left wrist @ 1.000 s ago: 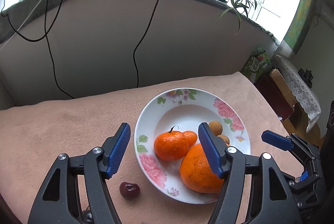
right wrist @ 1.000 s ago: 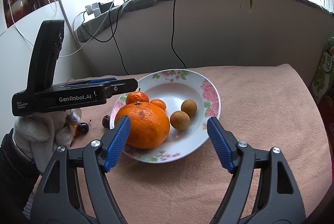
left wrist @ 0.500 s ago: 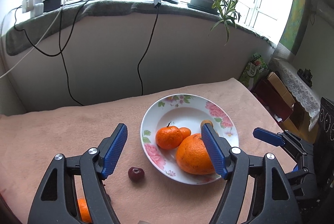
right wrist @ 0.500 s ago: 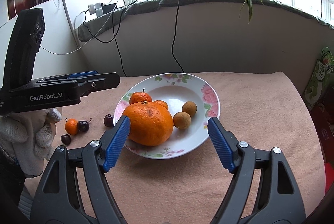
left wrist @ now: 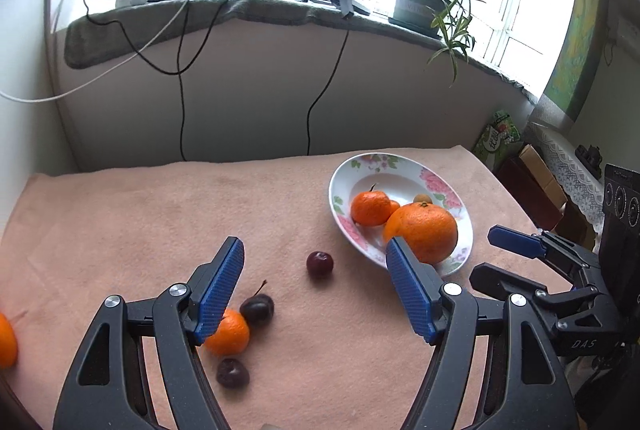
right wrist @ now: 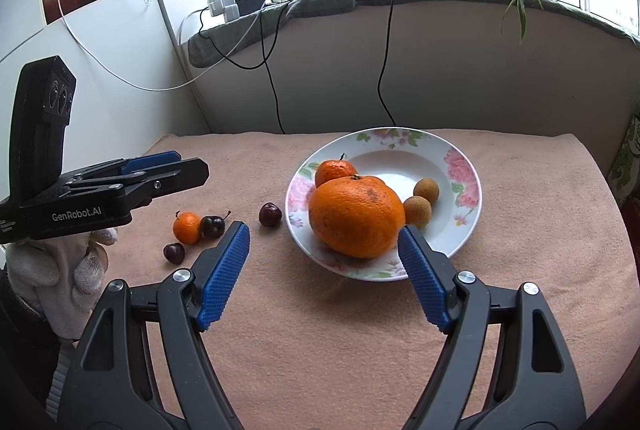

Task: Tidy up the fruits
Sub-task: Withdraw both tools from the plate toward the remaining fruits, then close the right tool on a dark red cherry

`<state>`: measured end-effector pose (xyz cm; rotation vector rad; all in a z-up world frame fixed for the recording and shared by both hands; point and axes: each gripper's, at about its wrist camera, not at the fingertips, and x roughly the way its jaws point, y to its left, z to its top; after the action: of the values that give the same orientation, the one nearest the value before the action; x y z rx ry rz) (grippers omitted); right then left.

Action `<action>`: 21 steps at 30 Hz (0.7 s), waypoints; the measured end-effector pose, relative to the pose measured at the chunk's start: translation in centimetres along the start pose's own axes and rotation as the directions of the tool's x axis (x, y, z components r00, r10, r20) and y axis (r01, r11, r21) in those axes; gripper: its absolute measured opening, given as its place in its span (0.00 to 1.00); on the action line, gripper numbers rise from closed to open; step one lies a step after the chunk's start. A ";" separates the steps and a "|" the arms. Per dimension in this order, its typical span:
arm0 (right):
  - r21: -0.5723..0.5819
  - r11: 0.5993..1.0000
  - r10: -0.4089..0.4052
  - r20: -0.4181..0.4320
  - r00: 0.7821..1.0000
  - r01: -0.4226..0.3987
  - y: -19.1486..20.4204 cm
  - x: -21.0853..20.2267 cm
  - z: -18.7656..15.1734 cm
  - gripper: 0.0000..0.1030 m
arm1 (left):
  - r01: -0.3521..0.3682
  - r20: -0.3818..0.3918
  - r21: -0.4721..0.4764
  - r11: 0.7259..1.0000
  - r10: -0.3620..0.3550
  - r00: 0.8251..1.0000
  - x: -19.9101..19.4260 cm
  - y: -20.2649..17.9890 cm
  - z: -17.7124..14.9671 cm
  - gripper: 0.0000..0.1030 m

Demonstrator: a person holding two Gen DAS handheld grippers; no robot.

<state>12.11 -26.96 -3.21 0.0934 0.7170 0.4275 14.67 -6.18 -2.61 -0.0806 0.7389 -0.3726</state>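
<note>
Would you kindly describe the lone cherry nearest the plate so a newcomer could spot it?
Start at the flowered plate on the pink cloth. Just off its left rim lies one dark cherry. Unlike the two cherries farther left, it sits alone, apart from the small orange.

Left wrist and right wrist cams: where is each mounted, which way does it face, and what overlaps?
Left wrist: on the left gripper, looking down past its open jaws at loose cherries and a small mandarin; the right gripper shows at right.
Right wrist: on the right gripper, jaws open, facing the plate and big orange; left gripper and gloved hand at left.
Shared: plate, fruit, pink cloth, windowsill.
</note>
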 end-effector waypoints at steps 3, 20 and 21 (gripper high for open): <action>-0.023 0.999 0.027 -0.010 1.000 -0.027 1.3 0.3 -0.2 0.77 | -0.004 -0.001 -0.051 0.999 0.004 1.000 -0.9 2.0 -1.3 0.71; -0.099 0.979 0.166 -0.121 0.979 -0.179 8.0 4.2 -0.7 0.59 | -0.026 -0.023 -0.203 0.979 0.021 0.999 -4.6 8.0 -7.5 0.44; -0.104 0.977 0.173 -0.128 0.977 -0.186 8.3 4.5 -0.6 0.55 | -0.018 -0.027 -0.198 0.980 0.013 1.000 -4.6 7.7 -7.8 0.43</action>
<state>11.86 -17.60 -4.57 0.0239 0.8023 0.6512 8.66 3.06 -6.94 -0.2579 0.8004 -0.2847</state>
